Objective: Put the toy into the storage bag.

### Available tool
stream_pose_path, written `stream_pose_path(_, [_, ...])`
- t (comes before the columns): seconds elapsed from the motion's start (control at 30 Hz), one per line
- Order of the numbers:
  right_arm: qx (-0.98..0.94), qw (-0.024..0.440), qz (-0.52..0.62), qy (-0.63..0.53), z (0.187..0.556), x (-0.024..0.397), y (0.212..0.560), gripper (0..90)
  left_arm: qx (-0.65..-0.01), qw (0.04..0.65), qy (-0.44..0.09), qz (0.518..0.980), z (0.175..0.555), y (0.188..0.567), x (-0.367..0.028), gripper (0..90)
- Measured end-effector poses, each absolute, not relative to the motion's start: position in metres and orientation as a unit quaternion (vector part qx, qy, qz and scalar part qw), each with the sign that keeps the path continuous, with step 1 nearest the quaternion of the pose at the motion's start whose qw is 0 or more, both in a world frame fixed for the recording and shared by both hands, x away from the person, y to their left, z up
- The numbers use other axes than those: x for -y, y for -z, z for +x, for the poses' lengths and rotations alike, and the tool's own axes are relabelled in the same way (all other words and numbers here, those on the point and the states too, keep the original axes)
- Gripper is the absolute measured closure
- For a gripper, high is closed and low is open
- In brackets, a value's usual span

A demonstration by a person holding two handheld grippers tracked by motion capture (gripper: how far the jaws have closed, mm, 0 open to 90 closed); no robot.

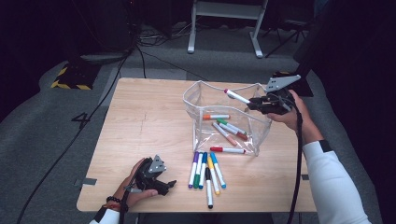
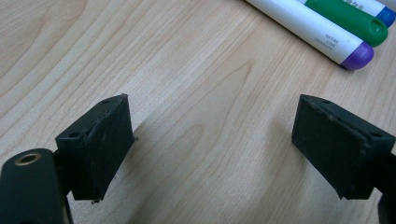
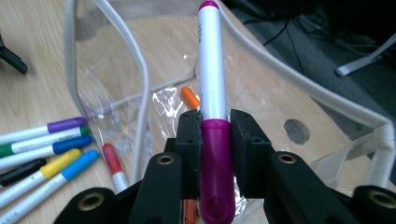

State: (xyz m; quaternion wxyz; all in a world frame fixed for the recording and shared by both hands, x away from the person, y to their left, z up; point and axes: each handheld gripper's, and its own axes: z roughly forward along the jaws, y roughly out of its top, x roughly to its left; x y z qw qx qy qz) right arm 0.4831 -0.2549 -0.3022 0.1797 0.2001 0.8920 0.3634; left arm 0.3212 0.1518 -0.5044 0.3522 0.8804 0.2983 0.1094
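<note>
The right gripper (image 3: pixel 215 140) is clamped on the magenta marker (image 3: pixel 212 88) over the clear pouch (image 1: pixel 254 126). The left gripper (image 2: pixel 212 149) rests with jaws apart on the table (image 1: pixel 140 121). Risk: releasing beyond the rim would drop the marker outside, since it overhangs well ahead of the jaws.

Grey carpet floor (image 1: pixel 56 121) — black cables (image 1: pixel 70 140) trailing; white frame legs (image 1: pixel 224 28) behind light wood counter (image 1: pixel 140 126); yellow-black hazard tape (image 1: pixel 70 84); room dark.
</note>
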Motion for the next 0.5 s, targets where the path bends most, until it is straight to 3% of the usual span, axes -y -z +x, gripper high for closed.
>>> stream_pose_path(0.23, [-0.919,0.140,0.195,-0.312,0.498,0.245,0.318,75.1,-0.298,0.352,-0.109,0.880,0.321,0.504,-0.152,12.8])
stream_pose_path(0.5, [-0.949,0.081,0.140,-0.270,0.490,0.229,0.325,75.1,-0.298,0.352,-0.110,0.881,0.321,0.504,-0.152,12.8])
